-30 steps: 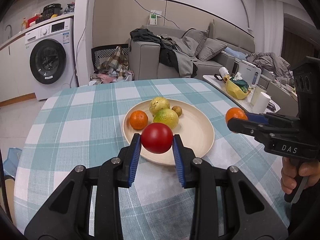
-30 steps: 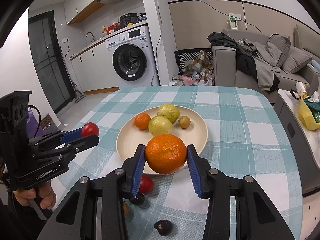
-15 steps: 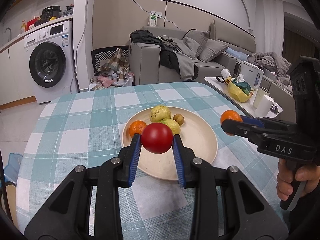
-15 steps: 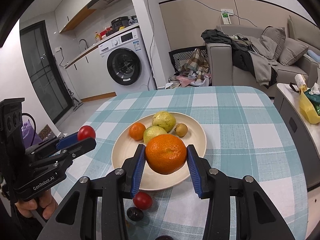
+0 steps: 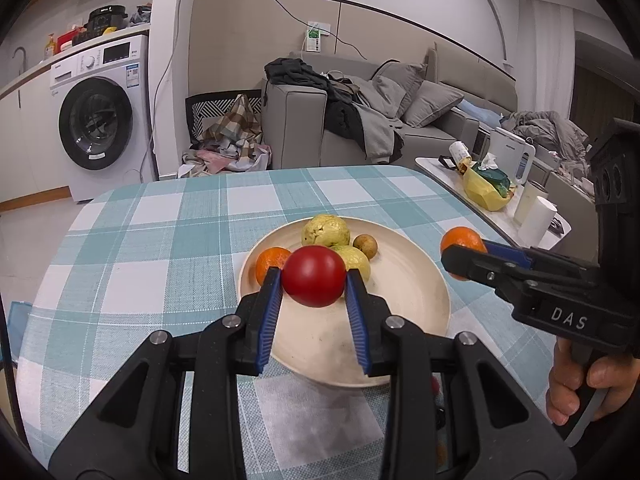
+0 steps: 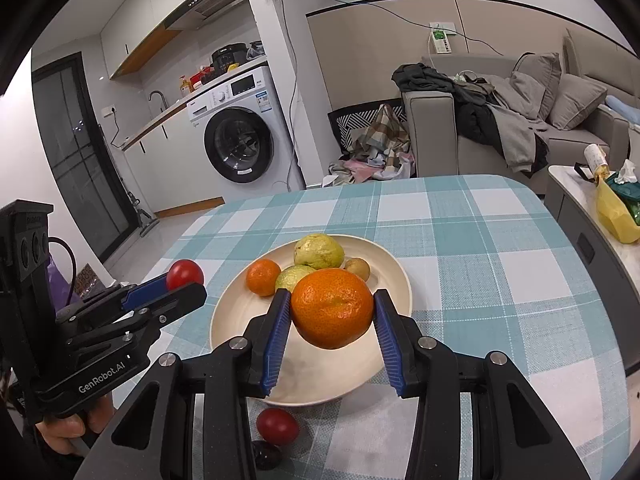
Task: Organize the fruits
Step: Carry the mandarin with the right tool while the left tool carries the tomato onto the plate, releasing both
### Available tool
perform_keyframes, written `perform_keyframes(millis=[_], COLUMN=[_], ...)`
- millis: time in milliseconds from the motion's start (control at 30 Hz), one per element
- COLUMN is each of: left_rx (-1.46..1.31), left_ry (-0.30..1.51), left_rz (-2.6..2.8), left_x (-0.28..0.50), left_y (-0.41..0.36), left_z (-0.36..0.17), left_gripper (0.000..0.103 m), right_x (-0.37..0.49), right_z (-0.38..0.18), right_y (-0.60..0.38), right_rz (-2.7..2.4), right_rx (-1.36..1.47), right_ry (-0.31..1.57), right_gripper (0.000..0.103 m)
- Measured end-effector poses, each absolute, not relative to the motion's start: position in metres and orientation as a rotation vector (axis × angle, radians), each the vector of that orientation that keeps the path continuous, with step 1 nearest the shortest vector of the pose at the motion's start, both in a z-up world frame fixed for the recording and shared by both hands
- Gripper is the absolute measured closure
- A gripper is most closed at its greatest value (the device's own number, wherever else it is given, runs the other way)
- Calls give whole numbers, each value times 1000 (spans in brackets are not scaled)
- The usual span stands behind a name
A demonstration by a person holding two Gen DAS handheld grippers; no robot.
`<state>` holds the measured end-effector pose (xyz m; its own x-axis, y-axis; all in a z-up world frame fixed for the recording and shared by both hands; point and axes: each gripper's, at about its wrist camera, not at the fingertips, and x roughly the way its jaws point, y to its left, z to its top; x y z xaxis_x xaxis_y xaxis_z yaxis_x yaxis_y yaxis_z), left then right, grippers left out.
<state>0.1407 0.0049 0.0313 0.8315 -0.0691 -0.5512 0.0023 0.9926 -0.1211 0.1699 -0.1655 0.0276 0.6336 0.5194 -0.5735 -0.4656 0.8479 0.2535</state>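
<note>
Your left tongs (image 5: 314, 282) are clenched on a red tomato (image 5: 314, 276), held above the near-left part of the cream plate (image 5: 416, 300). Your right tongs (image 6: 331, 307) grip a large orange (image 6: 332, 307) over the plate's near side. On the plate lie two yellow-green guavas (image 6: 319, 251), a small orange (image 6: 263, 277) and a small brown fruit (image 6: 357, 267). On the checked tabletop (image 6: 500, 276), just in front of the plate, sit another tomato (image 6: 277, 426) and a dark fruit (image 6: 266, 454).

2 oranges (image 6: 331, 307), 2 red tomatoes (image 6: 185, 274), 2 guavas (image 6: 319, 251), 1 plate (image 6: 394, 276)
</note>
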Motion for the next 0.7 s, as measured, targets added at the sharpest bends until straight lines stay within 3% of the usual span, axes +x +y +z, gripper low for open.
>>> perform_keyframes(millis=[700], left_rx=[-114], left_ry=[645], left_rz=[-24], left_x=[177], left_y=[2], left_z=[-2], left_gripper=[74], right_x=[189], right_z=[0], right_y=[-160], right_rz=[537], right_rx=[104], right_ry=[731], right_gripper=[60])
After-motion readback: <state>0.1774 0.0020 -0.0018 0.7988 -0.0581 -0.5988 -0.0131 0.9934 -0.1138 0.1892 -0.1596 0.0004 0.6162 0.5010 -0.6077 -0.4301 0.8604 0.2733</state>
